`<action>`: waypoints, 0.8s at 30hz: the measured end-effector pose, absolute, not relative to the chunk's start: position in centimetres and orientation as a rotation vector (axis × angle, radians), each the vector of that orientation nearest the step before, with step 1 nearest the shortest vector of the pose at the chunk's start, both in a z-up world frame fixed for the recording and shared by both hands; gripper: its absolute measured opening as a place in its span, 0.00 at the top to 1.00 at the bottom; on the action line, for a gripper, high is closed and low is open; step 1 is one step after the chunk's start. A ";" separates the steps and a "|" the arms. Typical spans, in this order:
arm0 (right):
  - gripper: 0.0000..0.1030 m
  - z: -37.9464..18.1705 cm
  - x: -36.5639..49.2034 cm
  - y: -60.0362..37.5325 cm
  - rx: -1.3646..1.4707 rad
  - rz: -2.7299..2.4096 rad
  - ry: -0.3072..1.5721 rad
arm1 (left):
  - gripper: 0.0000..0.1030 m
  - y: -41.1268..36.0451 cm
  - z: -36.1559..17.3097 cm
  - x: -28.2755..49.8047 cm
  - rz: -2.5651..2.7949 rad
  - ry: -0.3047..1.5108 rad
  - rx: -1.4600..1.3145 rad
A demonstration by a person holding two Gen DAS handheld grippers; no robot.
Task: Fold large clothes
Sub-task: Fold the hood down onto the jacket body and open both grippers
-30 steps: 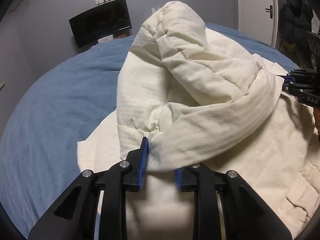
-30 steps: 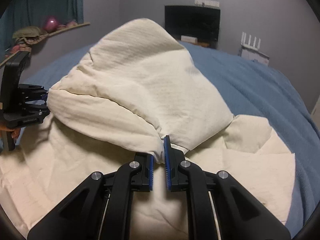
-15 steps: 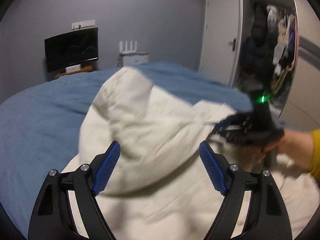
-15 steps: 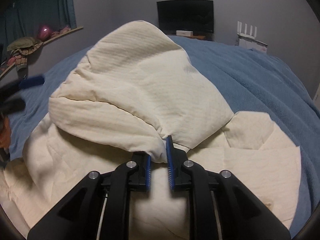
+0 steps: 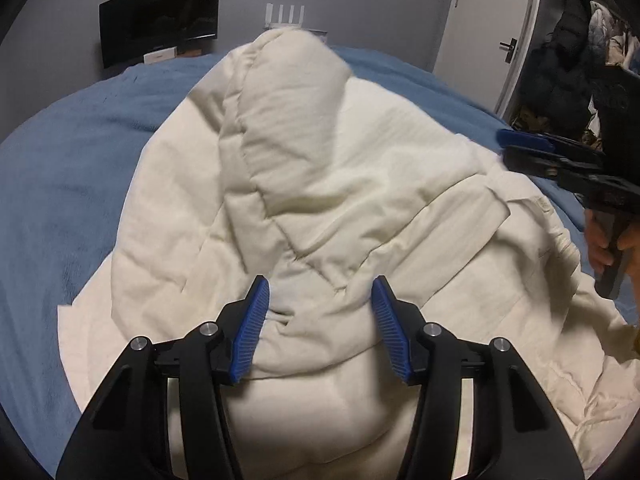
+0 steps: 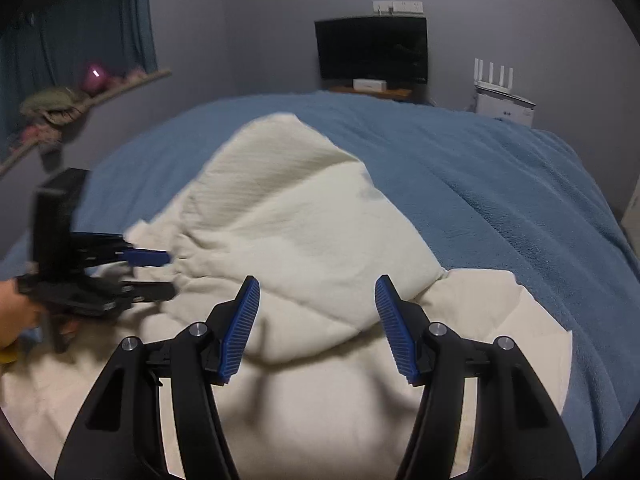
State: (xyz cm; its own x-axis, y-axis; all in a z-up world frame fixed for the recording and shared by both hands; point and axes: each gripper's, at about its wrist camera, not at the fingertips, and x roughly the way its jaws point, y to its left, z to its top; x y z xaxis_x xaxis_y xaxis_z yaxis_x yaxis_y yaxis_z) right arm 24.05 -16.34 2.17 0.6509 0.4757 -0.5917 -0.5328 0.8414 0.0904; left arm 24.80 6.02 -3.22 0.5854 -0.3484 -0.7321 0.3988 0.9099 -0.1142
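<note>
Right wrist view: cream jacket [image 6: 304,232] on blue bedspread [image 6: 500,184], grey walls.

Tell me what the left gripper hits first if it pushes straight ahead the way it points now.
Most likely the folded-over flap of the cream padded garment: the left gripper is open, with that bulge lying right between and just beyond its fingers. How close the fabric is remains unclear.

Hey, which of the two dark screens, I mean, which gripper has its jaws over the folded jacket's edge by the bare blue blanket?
The right gripper: blue blanket lies just beside it. The left gripper sits over the jacket's opposite side.
</note>
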 end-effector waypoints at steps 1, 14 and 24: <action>0.45 1.7 24.8 -15.5 -0.115 0.570 0.666 | 0.49 6.2 -3.4 24.8 -0.438 0.845 0.055; 0.45 -5.7 28.5 -13.0 -0.247 0.448 0.757 | 0.49 6.6 -6.9 25.6 -0.395 0.858 0.075; 0.37 1.2 22.4 -16.8 -0.213 0.428 0.757 | 0.27 7.1 2.9 19.9 -0.362 0.744 0.003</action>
State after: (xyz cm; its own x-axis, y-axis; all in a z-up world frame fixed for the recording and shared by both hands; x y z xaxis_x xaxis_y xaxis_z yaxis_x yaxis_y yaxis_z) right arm 22.45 -16.77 1.16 0.6461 0.2981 -0.7026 -0.4488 0.8930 -0.0339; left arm 19.88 7.06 2.94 0.6770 -0.3209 -0.6623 0.3231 0.9382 -0.1243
